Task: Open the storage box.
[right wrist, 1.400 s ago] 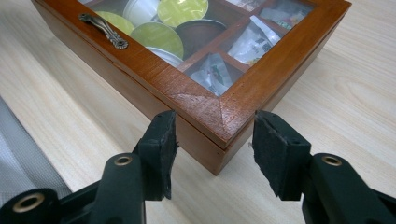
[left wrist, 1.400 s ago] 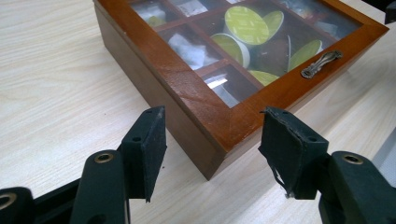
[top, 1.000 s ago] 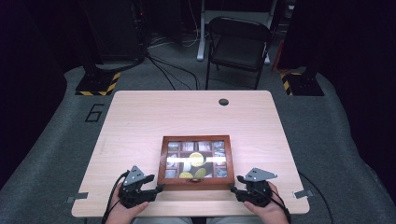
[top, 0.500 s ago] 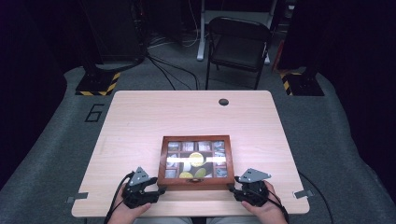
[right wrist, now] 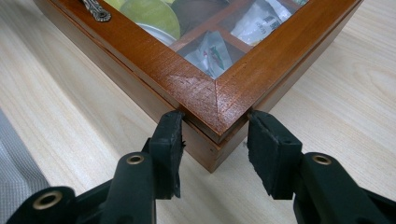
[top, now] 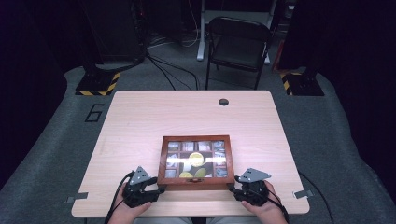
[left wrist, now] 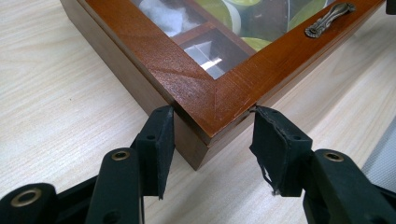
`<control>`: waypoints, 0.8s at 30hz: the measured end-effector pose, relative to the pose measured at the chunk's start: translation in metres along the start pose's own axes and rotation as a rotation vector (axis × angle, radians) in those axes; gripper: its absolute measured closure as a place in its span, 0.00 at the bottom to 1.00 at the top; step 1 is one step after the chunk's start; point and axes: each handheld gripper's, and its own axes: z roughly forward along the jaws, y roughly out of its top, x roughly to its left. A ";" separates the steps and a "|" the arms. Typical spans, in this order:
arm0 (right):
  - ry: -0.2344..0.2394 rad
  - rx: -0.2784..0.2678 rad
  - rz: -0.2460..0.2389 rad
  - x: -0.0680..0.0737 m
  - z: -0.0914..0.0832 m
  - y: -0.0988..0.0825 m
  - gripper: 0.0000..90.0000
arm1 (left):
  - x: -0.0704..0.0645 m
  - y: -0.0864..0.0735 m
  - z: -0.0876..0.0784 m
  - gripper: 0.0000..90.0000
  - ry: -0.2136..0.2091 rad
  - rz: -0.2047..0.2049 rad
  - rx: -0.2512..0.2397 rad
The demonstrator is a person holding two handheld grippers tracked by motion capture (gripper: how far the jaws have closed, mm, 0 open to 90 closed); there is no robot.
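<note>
A brown wooden box (top: 195,138) with a glass lid lies at the near middle of the table (top: 187,112); packets and green round items show through the glass. My left gripper (top: 159,189) straddles the box's near left corner (left wrist: 205,102), its pads (left wrist: 161,135) touching both faces. My right gripper (top: 232,187) grips the near right corner (right wrist: 217,100) the same way. A small metal handle (left wrist: 329,18) sits on the lid's front edge.
A round cable hole (top: 223,101) is near the table's far edge. A folding chair (top: 238,44) stands beyond the table. Hands hold both grippers at the table's near edge, cables trailing off.
Both grippers have barely shifted at the box's near corners. The box has not moved.
</note>
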 end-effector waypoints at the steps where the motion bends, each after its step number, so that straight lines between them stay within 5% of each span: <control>1: -0.001 -0.001 0.000 0.000 0.000 0.000 0.62 | 0.000 0.000 0.000 0.55 0.000 -0.004 -0.002; 24: -0.009 -0.070 0.026 -0.003 -0.007 0.005 0.61 | -0.002 0.006 -0.006 0.56 -0.005 -0.008 -0.076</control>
